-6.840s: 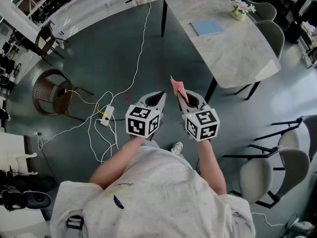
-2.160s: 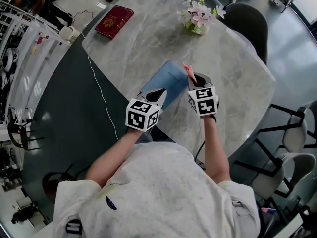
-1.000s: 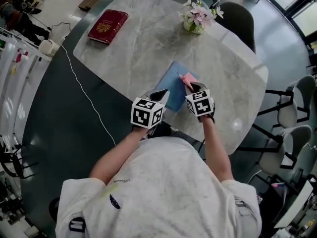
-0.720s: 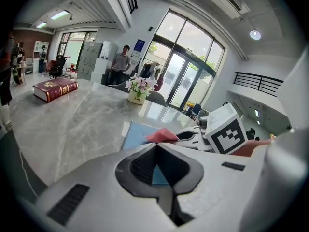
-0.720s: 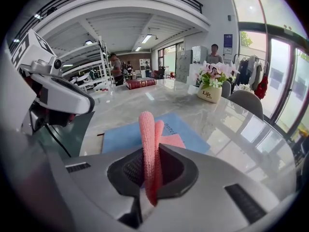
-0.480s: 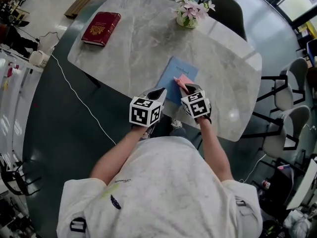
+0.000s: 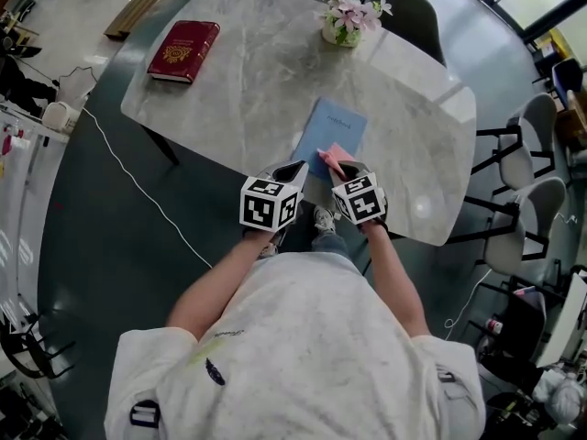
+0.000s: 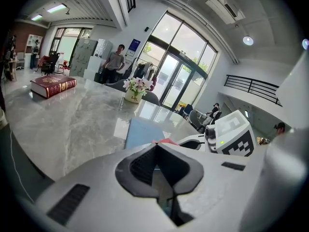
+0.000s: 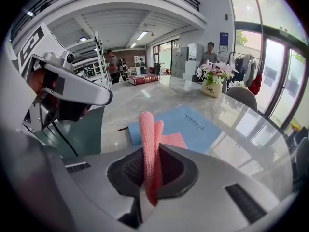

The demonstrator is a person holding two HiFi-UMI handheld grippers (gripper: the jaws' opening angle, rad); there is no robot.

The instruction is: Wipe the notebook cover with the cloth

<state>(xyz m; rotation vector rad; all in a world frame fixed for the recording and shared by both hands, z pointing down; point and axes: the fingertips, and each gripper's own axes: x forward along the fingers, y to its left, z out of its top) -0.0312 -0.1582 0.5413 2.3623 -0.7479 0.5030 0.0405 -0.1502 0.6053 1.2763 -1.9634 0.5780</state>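
1. Thin light-blue notebook [image 7: 334, 123] lies flat on the grey marble table [image 7: 229, 71], close to the near edge and straight ahead of both grippers.
2. Pink knitted cloth [image 9: 150, 141] is clamped in the right gripper [image 7: 339, 165], jaws closed on its fold. The loose end looks laid on the near end of the cover.
3. Left gripper [image 7: 297, 167]: jaws together, nothing between them. It sits just beside the notebook's near-left corner.
4. My read: the wipe is just starting. Next move: press the cloth flat and drag it toward the far edge. The left gripper may need to pin the notebook against sliding.
5. Red hardback book [image 7: 183, 51] and flower pot [image 7: 343, 26] are well apart from the work.
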